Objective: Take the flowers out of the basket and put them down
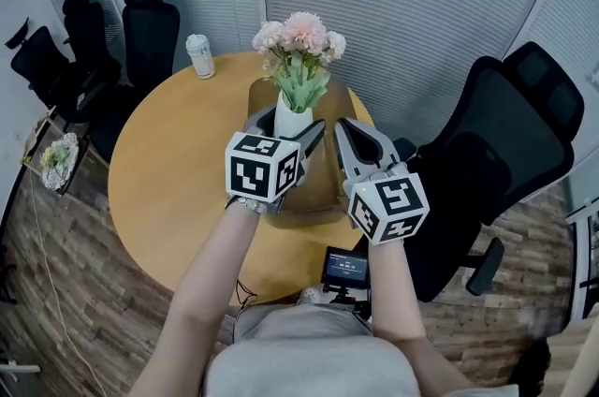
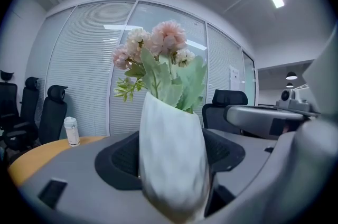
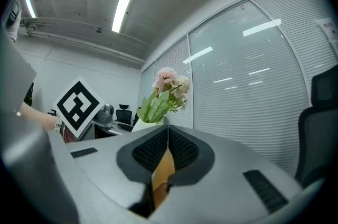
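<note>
White vase [image 2: 171, 165] of flowers [image 1: 299, 35], centre frame, sits pinched in the left claw [image 1: 288, 128]; the right claw [image 3: 166, 151] pinches the basket [image 1: 323, 184] rim. Lift-out seems underway; next, set it on the bench [image 1: 168, 170].

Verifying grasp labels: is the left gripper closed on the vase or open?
The left gripper is shut on the white vase: its view shows both pads pressing the vase's sides.

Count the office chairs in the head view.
4 office chairs. Three black ones cluster off the round table's far-left side. The fourth stands close on the table's right. More may be hidden beyond the frame edges.
</note>
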The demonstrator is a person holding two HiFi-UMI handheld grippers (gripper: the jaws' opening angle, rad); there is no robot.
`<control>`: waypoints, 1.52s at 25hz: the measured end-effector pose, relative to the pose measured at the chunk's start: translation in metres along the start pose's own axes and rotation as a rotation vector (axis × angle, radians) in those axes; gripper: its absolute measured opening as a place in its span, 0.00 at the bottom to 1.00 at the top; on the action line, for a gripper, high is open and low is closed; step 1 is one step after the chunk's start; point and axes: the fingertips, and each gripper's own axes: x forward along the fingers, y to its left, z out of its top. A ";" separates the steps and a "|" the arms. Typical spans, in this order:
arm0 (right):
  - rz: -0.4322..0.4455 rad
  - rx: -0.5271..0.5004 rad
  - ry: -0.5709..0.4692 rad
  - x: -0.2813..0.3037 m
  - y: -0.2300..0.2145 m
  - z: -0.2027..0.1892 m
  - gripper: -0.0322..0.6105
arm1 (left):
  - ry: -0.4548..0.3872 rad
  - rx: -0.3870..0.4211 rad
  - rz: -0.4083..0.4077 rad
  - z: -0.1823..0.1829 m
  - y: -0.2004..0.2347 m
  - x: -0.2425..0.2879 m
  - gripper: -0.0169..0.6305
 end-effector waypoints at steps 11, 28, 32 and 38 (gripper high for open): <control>0.032 0.009 -0.015 -0.001 0.005 -0.012 0.09 | -0.070 0.052 0.015 0.009 -0.002 -0.009 0.57; -0.071 0.023 -0.091 0.003 0.032 0.000 0.09 | -0.189 0.092 -0.066 0.047 0.006 -0.052 0.57; -0.104 0.008 -0.103 0.007 0.048 0.007 0.09 | -0.204 0.083 -0.075 0.054 0.022 -0.068 0.57; -0.144 -0.019 -0.094 0.011 0.067 0.012 0.09 | -0.233 0.083 -0.106 0.067 0.034 -0.085 0.57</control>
